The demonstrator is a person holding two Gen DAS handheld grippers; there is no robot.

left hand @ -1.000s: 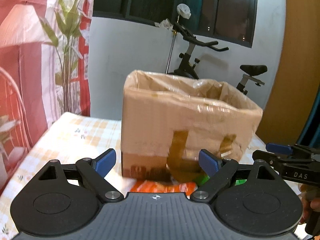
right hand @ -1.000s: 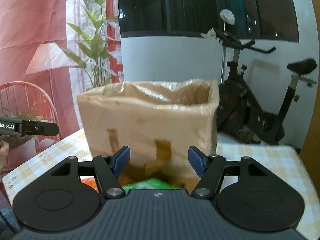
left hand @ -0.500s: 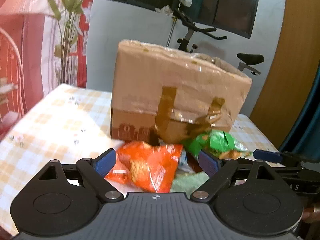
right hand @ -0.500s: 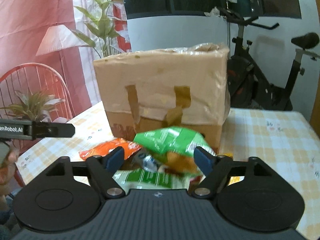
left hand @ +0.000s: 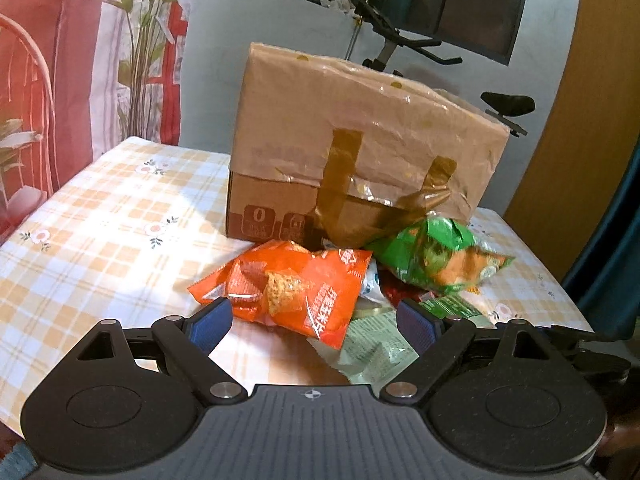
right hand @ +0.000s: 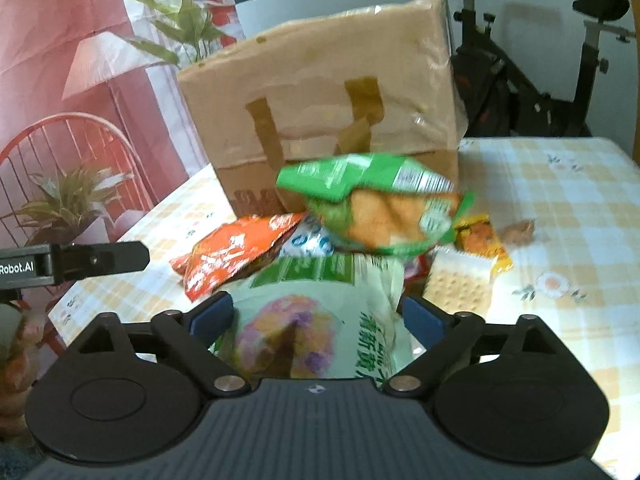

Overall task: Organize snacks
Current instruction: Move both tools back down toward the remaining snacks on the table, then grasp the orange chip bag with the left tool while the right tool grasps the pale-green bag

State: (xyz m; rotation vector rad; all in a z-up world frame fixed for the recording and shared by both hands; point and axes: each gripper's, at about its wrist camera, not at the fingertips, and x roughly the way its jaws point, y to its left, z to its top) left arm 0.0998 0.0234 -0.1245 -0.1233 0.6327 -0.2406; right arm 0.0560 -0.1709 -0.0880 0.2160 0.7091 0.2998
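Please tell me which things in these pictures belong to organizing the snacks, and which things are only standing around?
Belong to the job:
- orange chip bag
- green chip bag
- pale green snack bag
- cracker packet
- small orange packet
- cardboard box, lined with plastic
- left gripper, open
- right gripper, jaws opening around the pale bag

Only standing around:
- exercise bike
- potted plant
- red chair
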